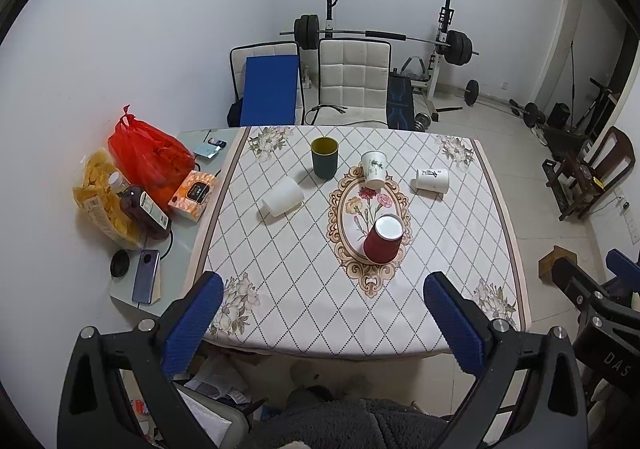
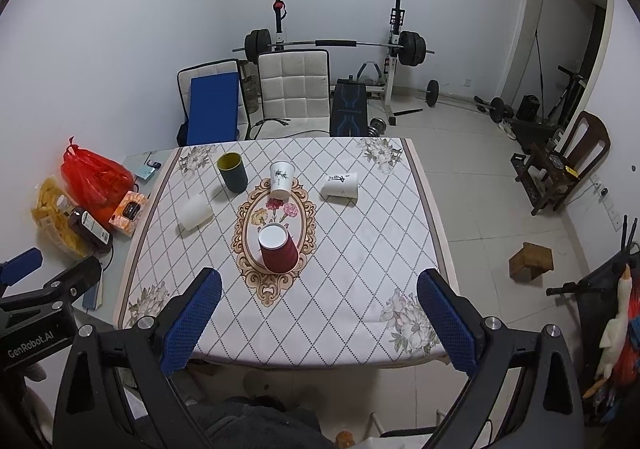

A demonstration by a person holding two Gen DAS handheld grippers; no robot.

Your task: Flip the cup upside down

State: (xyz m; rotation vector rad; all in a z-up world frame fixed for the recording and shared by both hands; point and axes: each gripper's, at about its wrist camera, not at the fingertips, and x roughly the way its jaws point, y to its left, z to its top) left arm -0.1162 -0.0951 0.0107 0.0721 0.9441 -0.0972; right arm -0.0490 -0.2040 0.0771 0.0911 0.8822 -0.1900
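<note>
Both grippers, left & right, hover at the table's near edge, jaws spread wide, holding nothing. Red cup is already inverted on the tablecloth's oval medallion; green cup stands upright behind it. Risk: a clumsy reach past the red cup topples it.

Red ribbed cup (white base), dark green cup — yellow inside, diamond-lattice floral tablecloth
</note>
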